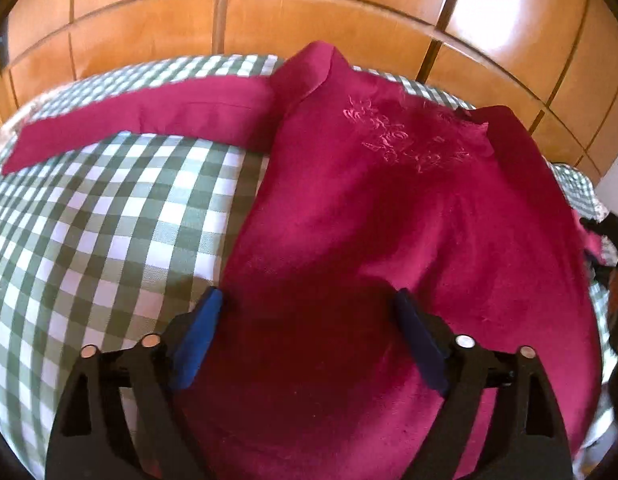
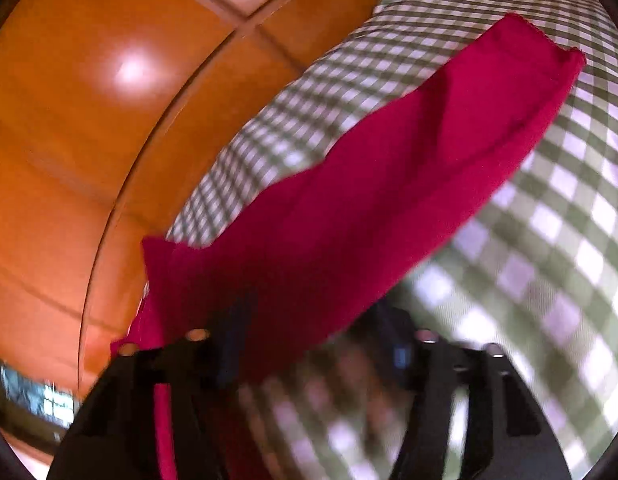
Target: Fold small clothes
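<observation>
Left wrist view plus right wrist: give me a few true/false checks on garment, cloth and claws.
1. The dark red long-sleeved garment lies on a green-and-white checked cloth. True.
2. The left claw is shut on the garment. False: its blue pads stand wide apart over the fabric.
3. Pink embroidery shows on the garment's chest. True.
4. The garment's outstretched sleeve is folded across the chest. False: it lies stretched out sideways on the checked cloth.
5. The cloth sits on a grey carpet. False: orange-brown floor tiles lie beyond it.
6. In the right wrist view, red fabric runs up from the right claw. True, though blur hides the grip.
</observation>
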### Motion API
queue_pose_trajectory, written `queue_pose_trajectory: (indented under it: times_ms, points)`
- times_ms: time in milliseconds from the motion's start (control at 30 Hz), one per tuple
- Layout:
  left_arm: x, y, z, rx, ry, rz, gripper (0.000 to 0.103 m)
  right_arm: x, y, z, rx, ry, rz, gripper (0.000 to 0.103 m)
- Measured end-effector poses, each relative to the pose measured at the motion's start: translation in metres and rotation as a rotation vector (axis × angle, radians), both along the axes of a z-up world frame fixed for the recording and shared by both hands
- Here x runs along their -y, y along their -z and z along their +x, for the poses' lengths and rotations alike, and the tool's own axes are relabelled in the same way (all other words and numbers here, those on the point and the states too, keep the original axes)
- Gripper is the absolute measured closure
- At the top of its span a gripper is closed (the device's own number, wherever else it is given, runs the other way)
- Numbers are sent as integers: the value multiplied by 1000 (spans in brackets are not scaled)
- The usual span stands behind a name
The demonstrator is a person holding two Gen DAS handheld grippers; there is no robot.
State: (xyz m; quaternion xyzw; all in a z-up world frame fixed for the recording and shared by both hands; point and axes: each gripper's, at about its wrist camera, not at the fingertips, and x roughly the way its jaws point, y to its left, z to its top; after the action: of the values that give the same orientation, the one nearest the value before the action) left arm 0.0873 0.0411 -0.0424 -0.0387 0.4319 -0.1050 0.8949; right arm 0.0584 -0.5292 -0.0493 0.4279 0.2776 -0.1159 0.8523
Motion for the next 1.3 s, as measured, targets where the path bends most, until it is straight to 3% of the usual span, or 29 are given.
queue_pose_trajectory:
  times_ms: [67,100,333,433,500,533,600,633,667,733,833,1000,1167,1300]
  points:
    - [2,0,-10,35,19,26,12,7,1,2,-18,3,-19,90]
    - [3,0,-12,40,27,31,11,12,0,4,-31,3,-49,93]
    - [4,2,-22,45,62,25,5,47,-13,-10,-85,171,-244,97]
    - [9,5,-18,36,73,42,4,53,5,-4,-127,165,-233,96]
    - [9,5,-18,38,74,48,4,44,6,-3,-141,161,-298,96]
    - [9,5,-18,38,74,47,4,38,4,-1,-156,159,-324,89]
    - [7,5,-17,39,76,40,4,24,-4,-2,-196,164,-365,66]
    - [7,5,-17,39,76,37,4,16,-9,-3,-204,171,-378,48]
    - [7,4,-17,39,76,36,4,6,-16,-7,-200,176,-393,40]
    - [7,4,-18,41,77,36,4,-24,-34,-9,-156,145,-466,39]
    - [7,4,-18,42,76,35,4,-82,-57,-7,-60,36,-595,23]
    - [3,-5,-15,26,64,3,4,-170,-52,16,51,-267,-615,15]
    - [-39,-40,-3,72,-51,-167,4,-211,-14,37,-25,-380,-710,10]
    - [-95,-60,17,157,-276,-190,4,-203,4,45,-105,-375,-680,8]
